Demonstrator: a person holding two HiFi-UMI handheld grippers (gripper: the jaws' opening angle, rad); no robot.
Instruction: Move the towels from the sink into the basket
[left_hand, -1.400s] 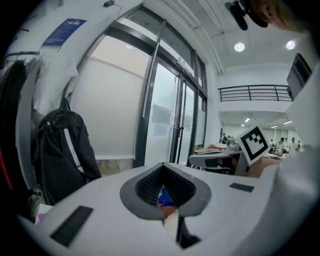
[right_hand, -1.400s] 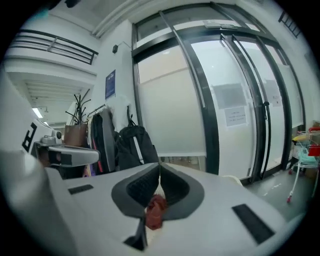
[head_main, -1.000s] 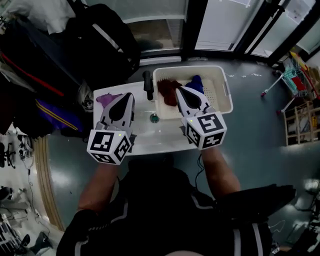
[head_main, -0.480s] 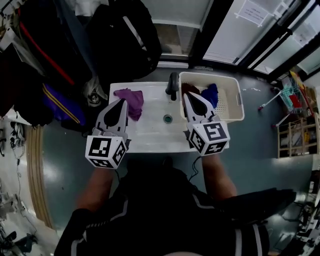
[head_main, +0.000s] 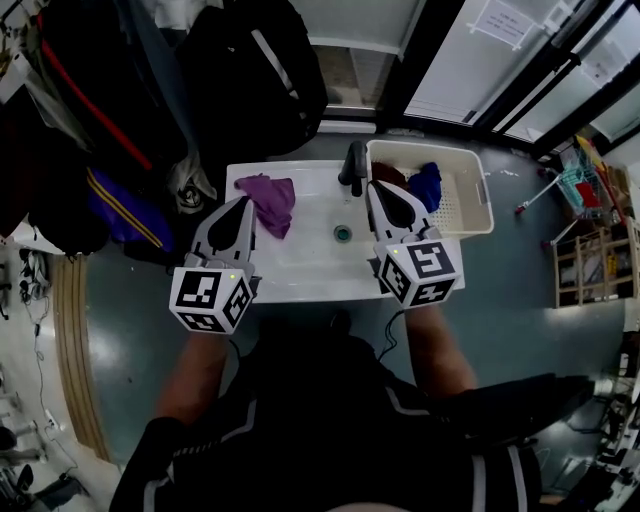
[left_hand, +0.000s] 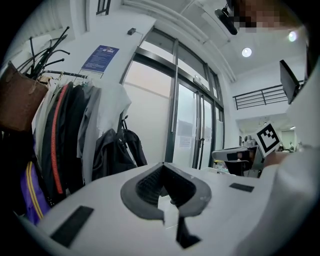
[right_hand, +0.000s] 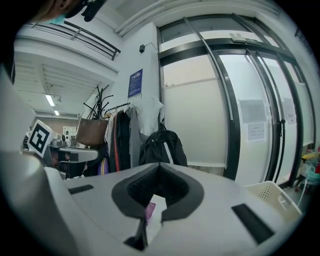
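- Left gripper (head_main: 244, 203): the jaws are pressed together with nothing between them. It sits over the near-left part of the sink (head_main: 300, 275), pointing to the far side.
- Right gripper (head_main: 376, 189): same deal, the jaws are closed tip to tip and gripping nothing. A tiny sliver of purple shows low in the gap behind the tips in the right gripper view, and I can't tell what it is. From the head view the tip sits right by the basket's near-left corner, just right of the faucet (head_main: 353, 166).
- 1 purple towel (head_main: 270, 200) lies crumpled in the far-left part of the sink. The left gripper's tip lines up with its left edge, but I can't tell if it's touching.
- The basket (head_main: 478, 205) is white and sits hard against the sink's right end. There are 2 towels in it, bunched at its left end: a maroon towel (head_main: 387, 175) and a blue towel (head_main: 426, 184), side by side and touching.
- The drain (head_main: 343, 233) sits between the 2 grippers, nearer the right one.
- Behind the sink, on the far left, there's a rack of coats (head_main: 100, 130) and a black backpack (head_main: 255, 70). Glass doors (head_main: 470, 55) are on the far right.
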